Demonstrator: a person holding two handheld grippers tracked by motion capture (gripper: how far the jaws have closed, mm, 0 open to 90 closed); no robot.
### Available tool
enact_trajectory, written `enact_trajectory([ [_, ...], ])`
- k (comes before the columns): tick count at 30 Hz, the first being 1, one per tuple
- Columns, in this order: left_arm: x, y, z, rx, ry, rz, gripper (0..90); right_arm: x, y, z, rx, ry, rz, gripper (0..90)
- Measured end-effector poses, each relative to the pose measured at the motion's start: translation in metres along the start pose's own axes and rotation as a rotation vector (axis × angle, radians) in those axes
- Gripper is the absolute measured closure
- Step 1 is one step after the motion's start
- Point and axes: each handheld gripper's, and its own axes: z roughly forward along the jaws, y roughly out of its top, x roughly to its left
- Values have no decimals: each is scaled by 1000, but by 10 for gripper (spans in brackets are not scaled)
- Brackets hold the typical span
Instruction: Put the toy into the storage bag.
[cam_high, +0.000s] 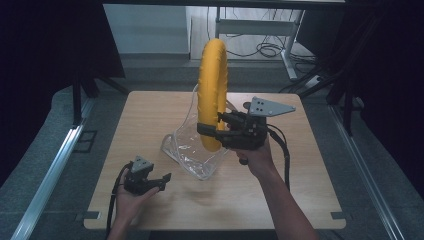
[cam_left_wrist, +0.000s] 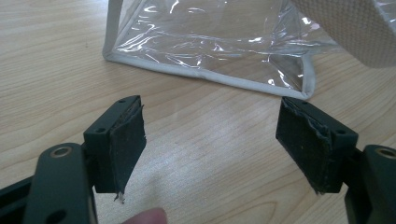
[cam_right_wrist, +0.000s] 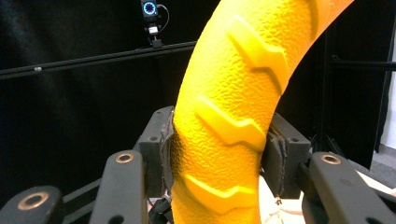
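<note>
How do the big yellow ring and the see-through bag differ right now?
The yellow ring is opaque, stiff and knobbly; the clear bag is transparent, limp and crinkled. The ring stands upright in the air, clamped by the right gripper; the bag rests on the table, unheld. Both are near the table's middle.

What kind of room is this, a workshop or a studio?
Probably a lab recording booth: black curtains flank a lone wooden table, cables trail across the floor, and a small camera hangs on a rail.

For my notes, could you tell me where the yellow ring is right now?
In the high view, the yellow ring stands upright mid-table, clamped by the right gripper, above the clear plastic bag.
</note>
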Motion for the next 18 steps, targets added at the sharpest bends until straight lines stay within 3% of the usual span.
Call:
enact_trajectory([
  [18,0,0,1,5,2,0,239,-4,-20,12,32,26,37,505],
])
